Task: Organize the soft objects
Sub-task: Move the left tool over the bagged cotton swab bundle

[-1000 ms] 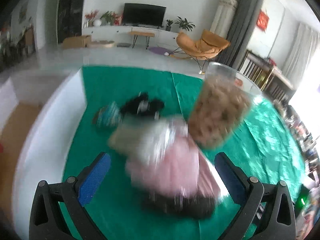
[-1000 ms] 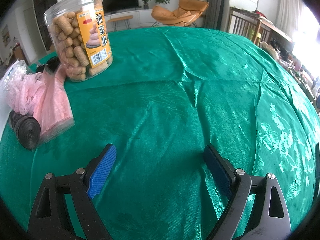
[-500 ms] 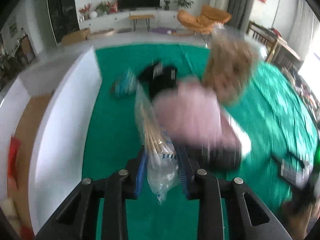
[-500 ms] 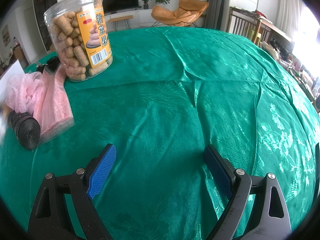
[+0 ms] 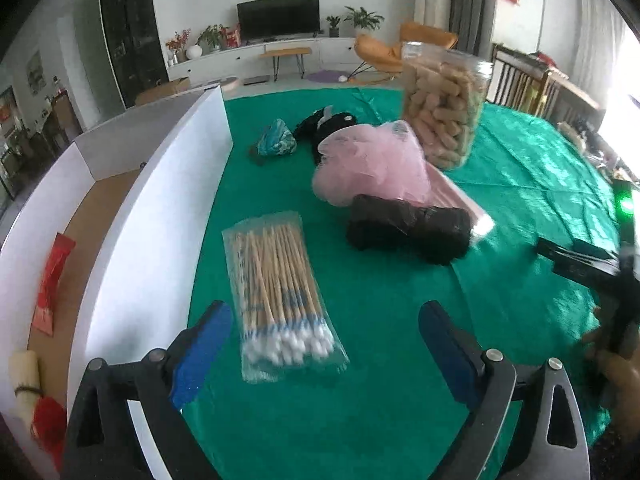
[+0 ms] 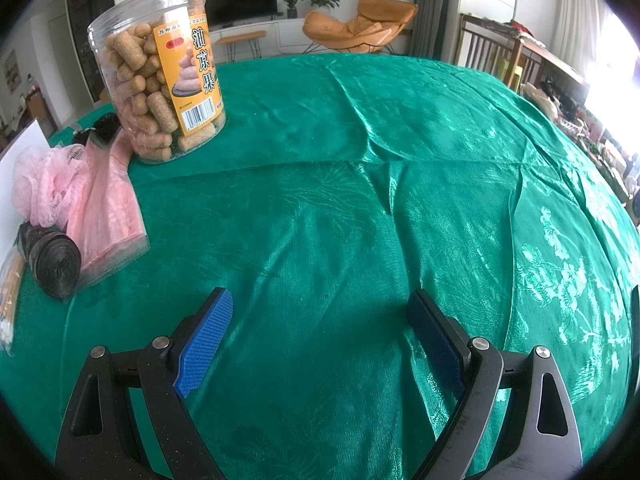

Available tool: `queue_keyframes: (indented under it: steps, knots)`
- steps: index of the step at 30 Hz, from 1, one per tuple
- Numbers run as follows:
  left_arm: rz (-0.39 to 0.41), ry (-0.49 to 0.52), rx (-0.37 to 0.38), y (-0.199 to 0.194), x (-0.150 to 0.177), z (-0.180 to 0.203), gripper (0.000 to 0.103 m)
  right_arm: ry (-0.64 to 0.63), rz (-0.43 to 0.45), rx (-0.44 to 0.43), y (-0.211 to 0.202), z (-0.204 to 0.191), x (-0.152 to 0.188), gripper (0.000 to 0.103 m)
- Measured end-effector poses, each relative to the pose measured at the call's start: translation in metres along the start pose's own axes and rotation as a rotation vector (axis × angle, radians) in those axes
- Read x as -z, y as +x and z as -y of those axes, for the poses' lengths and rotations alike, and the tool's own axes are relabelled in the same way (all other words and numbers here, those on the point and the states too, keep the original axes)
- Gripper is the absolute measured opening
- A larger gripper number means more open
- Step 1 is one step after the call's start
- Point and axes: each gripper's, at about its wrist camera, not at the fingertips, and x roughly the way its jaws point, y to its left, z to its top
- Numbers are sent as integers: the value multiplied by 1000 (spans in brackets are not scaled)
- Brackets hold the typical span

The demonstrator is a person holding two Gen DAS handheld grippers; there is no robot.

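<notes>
Released since the earlier frame: cotton swab packet [image 5: 282, 294], now lying flat on the green tablecloth [image 5: 384, 380] beside the white box wall [image 5: 160, 216]. Left gripper [image 5: 322, 344] is hovering with jaws spread wide, empty. Pink mesh sponge [image 5: 372, 166] is resting against the black roll [image 5: 408, 228]. Right gripper [image 6: 320, 336] is gaping, holding nothing.

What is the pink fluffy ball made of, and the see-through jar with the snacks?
The pink fluffy ball looks like soft nylon mesh netting: ruffled, gathered and slightly see-through, like a bath pouf. The jar looks like clear, hard, glossy plastic: the snacks show through its wall, and a yellow label is stuck on the side.
</notes>
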Motion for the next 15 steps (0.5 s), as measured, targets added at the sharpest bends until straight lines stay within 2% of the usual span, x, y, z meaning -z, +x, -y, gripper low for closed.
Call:
queue_keyframes:
  steps: [4, 8, 9, 15]
  knots:
    - [-40, -29, -78, 37, -7, -12, 94, -2, 0, -2, 2, 1, -1, 91]
    - [-105, -109, -74, 73, -3, -27, 97, -2, 0, -2, 2, 0, 0, 91]
    - [-72, -127, -60, 75, -2, -31, 97, -3, 0, -2, 2, 0, 0, 91]
    - [-41, -106, -67, 82, 2, -28, 103, -4, 0, -5, 2, 0, 0, 91]
